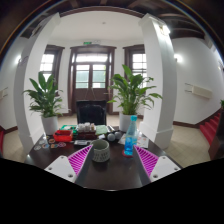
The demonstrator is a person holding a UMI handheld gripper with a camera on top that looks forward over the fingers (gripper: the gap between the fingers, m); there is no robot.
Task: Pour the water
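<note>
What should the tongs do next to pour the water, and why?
Probably ease forward and a bit toward the blue bottle. The tongs are open and hold nothing; the grey cup stands between their tips on the dark table, and the bottle stands just beside it, not yet grasped.

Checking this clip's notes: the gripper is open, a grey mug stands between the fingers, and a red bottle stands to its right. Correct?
Not quite. The bottle is blue, not red, as the gripper view shows. The rest holds: the gripper is open and the grey mug stands between the fingers, left of the bottle.
</note>
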